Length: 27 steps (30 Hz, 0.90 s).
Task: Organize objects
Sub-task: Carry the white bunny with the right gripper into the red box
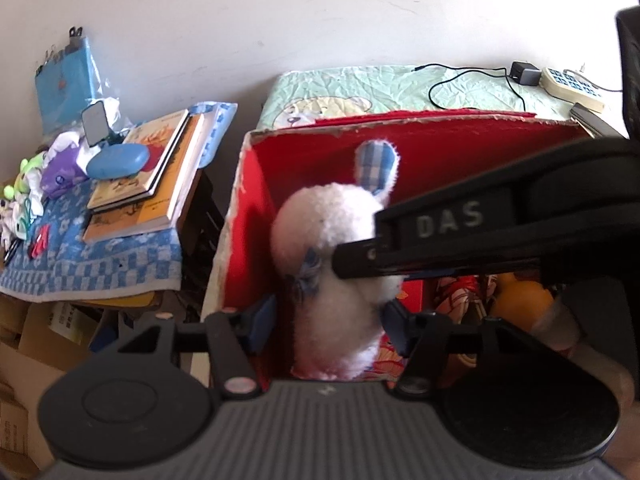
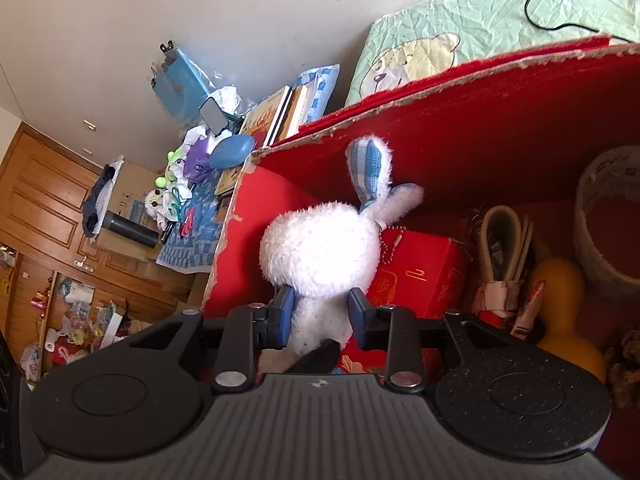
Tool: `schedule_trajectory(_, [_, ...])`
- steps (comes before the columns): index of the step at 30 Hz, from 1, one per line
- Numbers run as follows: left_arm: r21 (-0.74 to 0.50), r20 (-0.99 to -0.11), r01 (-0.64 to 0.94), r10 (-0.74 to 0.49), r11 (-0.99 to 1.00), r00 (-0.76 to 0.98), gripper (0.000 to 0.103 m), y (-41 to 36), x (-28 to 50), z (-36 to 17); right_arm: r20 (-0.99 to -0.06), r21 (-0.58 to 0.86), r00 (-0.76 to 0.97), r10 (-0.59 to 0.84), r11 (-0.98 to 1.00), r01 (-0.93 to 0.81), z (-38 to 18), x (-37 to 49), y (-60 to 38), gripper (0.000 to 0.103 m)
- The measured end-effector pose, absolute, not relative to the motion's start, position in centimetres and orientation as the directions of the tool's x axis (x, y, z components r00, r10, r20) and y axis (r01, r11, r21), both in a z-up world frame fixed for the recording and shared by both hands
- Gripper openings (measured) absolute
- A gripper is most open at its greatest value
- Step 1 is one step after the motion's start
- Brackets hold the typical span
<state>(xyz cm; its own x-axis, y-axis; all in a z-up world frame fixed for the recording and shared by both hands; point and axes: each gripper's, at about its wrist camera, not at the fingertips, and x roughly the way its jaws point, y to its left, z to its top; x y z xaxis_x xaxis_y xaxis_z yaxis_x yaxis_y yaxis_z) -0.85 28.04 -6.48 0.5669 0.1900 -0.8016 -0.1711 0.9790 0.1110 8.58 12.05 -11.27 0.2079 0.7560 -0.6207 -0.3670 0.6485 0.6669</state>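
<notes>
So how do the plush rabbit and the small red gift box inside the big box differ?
The plush rabbit is white, fuzzy and rounded, standing upright; the small red gift box is hard-edged, red with gold print, lying tilted. The rabbit sits between gripper pads; the gift box is untouched. Both are inside the red box.

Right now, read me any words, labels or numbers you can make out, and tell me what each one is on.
"DAS": raised letters on the right gripper's black body, seen from the left wrist.
Gold characters on the red gift box: too blurred to read.
Book covers and tape roll print: too small to read.
</notes>
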Motion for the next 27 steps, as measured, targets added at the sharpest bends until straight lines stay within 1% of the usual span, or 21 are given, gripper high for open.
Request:
schedule_trajectory(14, [0.121,-0.814,-0.201,0.213,0.972,0.54,0.063,27.3,-0.4,-5.9,-0.611,0.64,0.314,0.727,0.687,-0.345,-9.7,7.4,9.2,0.036])
schedule_trajectory(19, [0.109,-0.823,-0.195,0.198,0.975,0.532,0.064,26.6,-0.4,-5.4,-0.615,0.618,0.361,0.701,0.713,-0.331,-9.2,6.5,7.9,0.036])
schedule_trajectory(27, [0.124,-0.819,-0.194,0.211,0.973,0.534,0.069,24.5,-0.7,-4.7,-0.616,0.587,0.419,0.667,0.744,-0.32,-8.5,5.1,5.4,0.036])
